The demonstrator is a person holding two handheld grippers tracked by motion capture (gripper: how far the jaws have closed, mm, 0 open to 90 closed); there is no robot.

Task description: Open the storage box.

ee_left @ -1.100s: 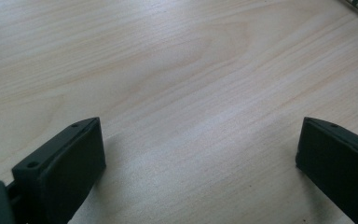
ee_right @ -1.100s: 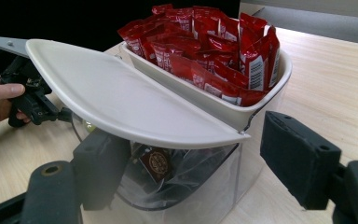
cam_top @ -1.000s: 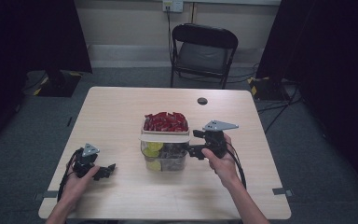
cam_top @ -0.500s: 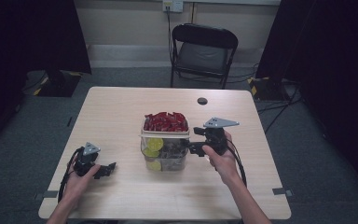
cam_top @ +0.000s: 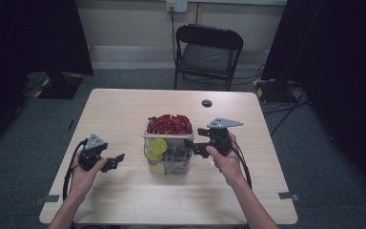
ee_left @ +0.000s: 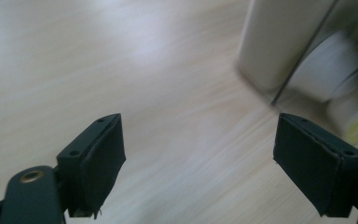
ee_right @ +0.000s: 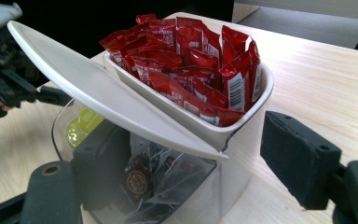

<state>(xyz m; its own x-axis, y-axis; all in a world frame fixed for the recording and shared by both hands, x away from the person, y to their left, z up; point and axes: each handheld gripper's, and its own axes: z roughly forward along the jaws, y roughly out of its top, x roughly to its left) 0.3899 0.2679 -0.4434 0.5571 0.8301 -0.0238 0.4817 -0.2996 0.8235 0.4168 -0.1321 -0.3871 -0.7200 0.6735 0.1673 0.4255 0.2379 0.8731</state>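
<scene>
High view. A light wooden table [cam_top: 124, 200] carries a clear container [cam_top: 168, 153] near its centre. The container's long axis runs from the person toward the far edge; its far half holds a white tray of red packets [cam_top: 169, 124], and its near half shows yellow-green labelled items [cam_top: 158, 145] through the wall. The right gripper [cam_top: 196, 147] sits just beside the container's right wall, jaws pointing left at it. The left gripper [cam_top: 114, 162] rests low over the table, well apart from the container, jaws pointing right. A small dark disc [cam_top: 207, 103] lies near the far edge; a black folding chair [cam_top: 208, 52] stands beyond the table.

Left gripper view. The two black jaws stand wide apart with bare tabletop between them. The container's blurred base lies ahead at upper right.

Right gripper view. The jaws are spread, one at each side of the container's near corner; contact cannot be judged. A white hinged lid [ee_right: 98, 88] is tilted up, sloping from upper left down to the rim. The red packets stand upright in the tray.
</scene>
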